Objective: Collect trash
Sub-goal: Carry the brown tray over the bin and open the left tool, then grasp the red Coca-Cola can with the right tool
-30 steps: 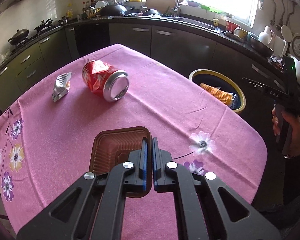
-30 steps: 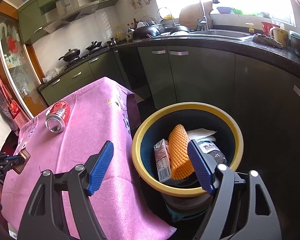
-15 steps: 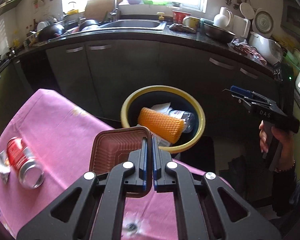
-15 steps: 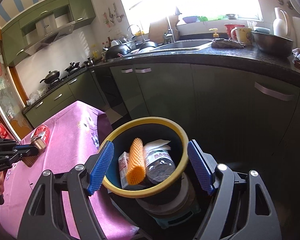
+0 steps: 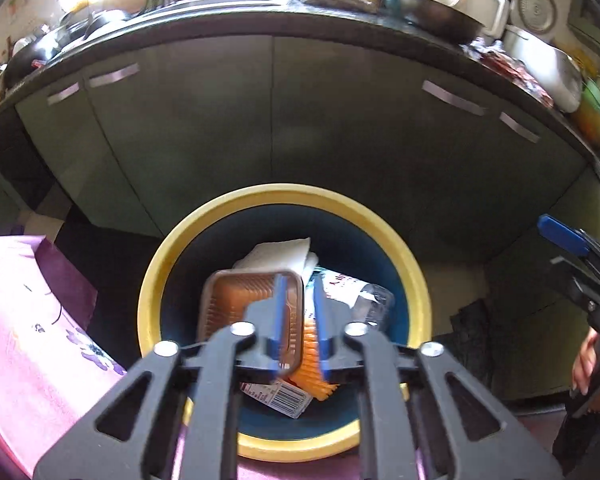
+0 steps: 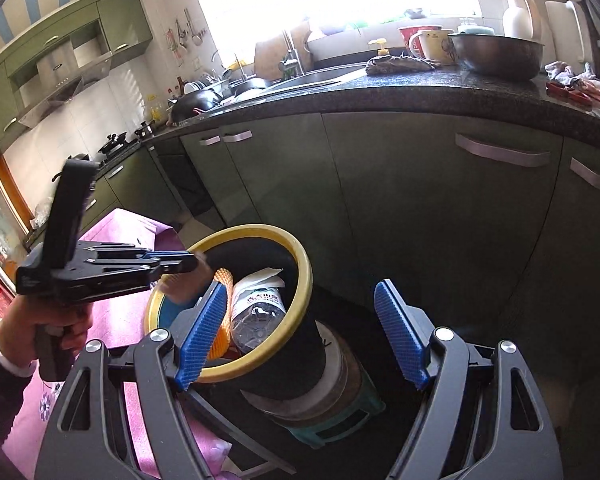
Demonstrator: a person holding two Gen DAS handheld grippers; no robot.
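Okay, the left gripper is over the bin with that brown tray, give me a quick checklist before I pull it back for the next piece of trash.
1. Left gripper above the bin opening: ok.
2. Jaws parted: ok, they have just been opening.
3. Brown plastic tray free of the pads: cannot tell, its edge sits between them, against one.
4. Tray over the opening, not the pink tablecloth: ok.
5. Room in the bin: ok, the orange foam net, bottle and carton lie below the rim.
6. Right gripper open, empty and clear: ok.
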